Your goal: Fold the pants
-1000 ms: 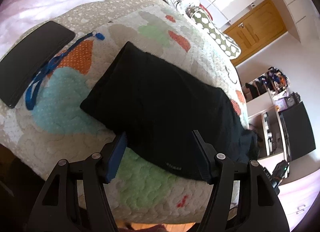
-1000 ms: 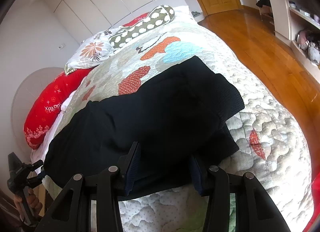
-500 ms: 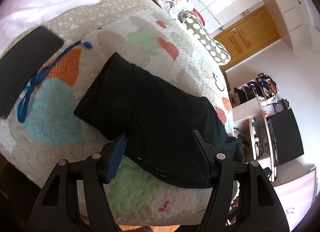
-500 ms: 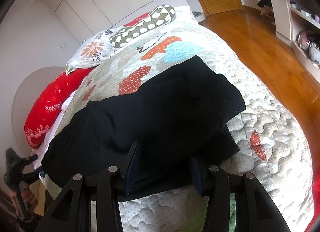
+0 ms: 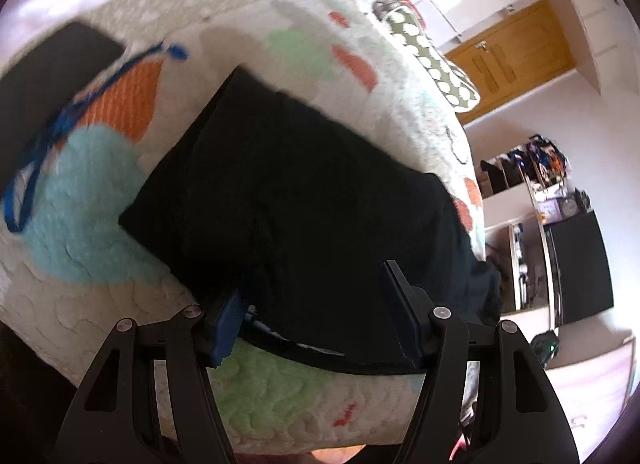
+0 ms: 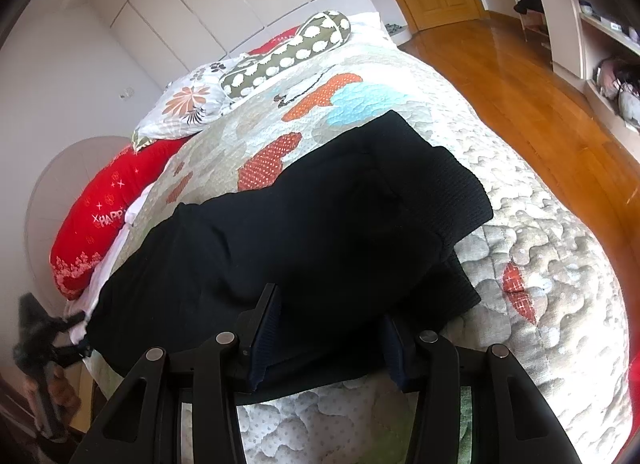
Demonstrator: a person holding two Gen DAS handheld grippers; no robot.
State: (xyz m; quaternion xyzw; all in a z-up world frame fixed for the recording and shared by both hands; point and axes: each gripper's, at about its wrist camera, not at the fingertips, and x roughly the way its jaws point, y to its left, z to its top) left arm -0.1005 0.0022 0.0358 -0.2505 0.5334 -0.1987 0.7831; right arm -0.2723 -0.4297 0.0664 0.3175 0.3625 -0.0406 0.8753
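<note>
The black pants lie folded lengthwise across the patterned quilt; they also show in the right wrist view, with a ribbed cuff end at the right. My left gripper is open, its fingers straddling the near edge of the pants at one end. My right gripper is open, its fingers over the near edge of the pants near the cuff end. The left gripper also shows, blurred, at the far left of the right wrist view.
A flat black object and a blue cord lie on the quilt left of the pants. Pillows and a red cushion sit at the head of the bed. Wooden floor and shelves lie beyond the bed.
My left gripper has moved forward onto the near edge of the pants, so the cloth now fills more of its view. The right gripper has barely moved.
</note>
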